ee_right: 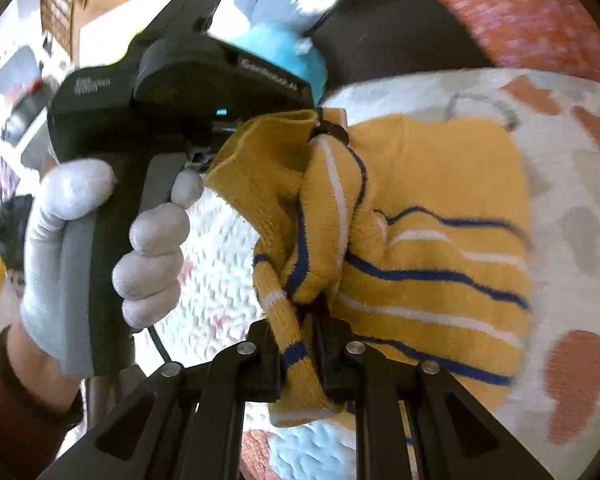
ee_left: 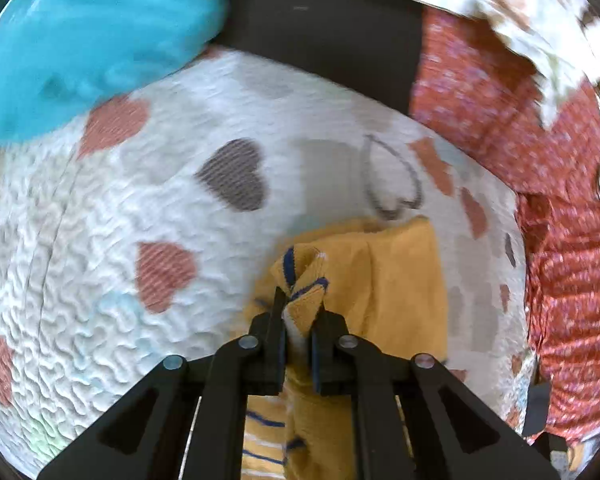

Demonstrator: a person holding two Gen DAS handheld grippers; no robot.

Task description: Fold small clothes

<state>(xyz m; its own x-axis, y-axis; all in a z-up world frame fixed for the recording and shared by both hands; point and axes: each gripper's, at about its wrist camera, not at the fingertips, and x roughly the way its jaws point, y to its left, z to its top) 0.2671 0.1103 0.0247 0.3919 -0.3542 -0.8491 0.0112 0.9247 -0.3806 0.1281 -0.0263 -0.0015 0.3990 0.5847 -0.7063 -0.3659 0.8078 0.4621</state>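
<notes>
A small yellow knit garment with blue and white stripes [ee_right: 432,248] lies on a white quilt with hearts [ee_left: 100,240]. My left gripper [ee_left: 299,312] is shut on a bunched edge of the yellow garment [ee_left: 400,288]. My right gripper [ee_right: 302,332] is shut on another bunched edge of it, low in the right wrist view. The left gripper [ee_right: 328,134] also shows in the right wrist view, held by a gloved hand [ee_right: 100,240], pinching the garment's far edge. The garment's middle rests on the quilt [ee_right: 572,184].
A turquoise fluffy cloth [ee_left: 92,40] lies at the upper left. A red patterned cloth [ee_left: 500,92] and a white printed cloth [ee_left: 520,8] lie at the upper right. A dark surface [ee_left: 324,32] shows beyond the quilt.
</notes>
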